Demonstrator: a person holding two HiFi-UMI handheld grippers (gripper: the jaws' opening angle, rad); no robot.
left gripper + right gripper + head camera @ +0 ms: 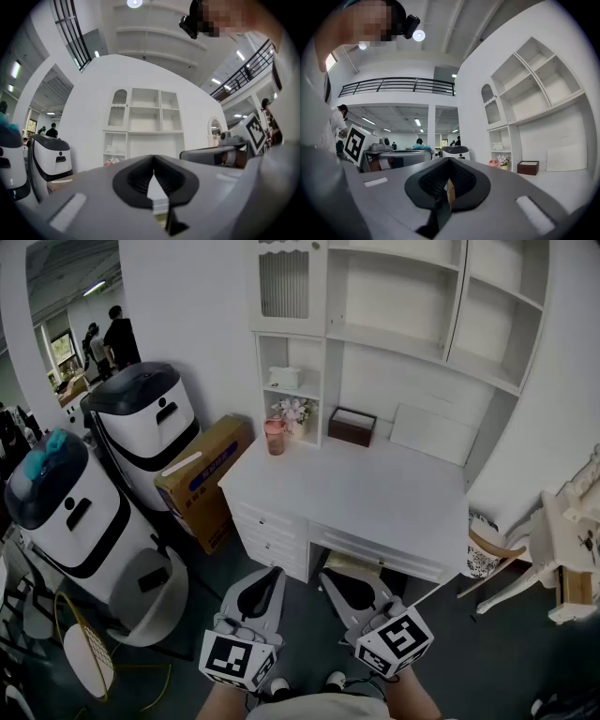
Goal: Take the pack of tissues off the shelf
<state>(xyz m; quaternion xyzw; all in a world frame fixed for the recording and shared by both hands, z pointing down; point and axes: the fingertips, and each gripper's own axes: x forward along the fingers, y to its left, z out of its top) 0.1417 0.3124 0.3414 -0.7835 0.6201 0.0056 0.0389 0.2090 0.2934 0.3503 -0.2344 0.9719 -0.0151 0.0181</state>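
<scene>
L gripper (272, 571) & R gripper (328, 576) sit side by side at 6 o'clock in head view, both level, just short of the desk's front edge. L jaws pressed together, nothing btwn them. R jaws likewise closed, empty. White desk (375, 498) lies straight ahead at 12. At its back-left corner, approx 11 o'clock: pink cup (274, 437), w/ flowers (293, 412) just behind in the lowest cubby. Dark brown box (352, 426) at 12, white panel (427, 434) leaning at 1. Pack of tissues (284, 377) sits on the shelf (291, 391) above the flowers, 12 o'clock from L gripper, well apart from both. Cardboard box (202, 479) & white-black machine (145, 423) at 10.
</scene>
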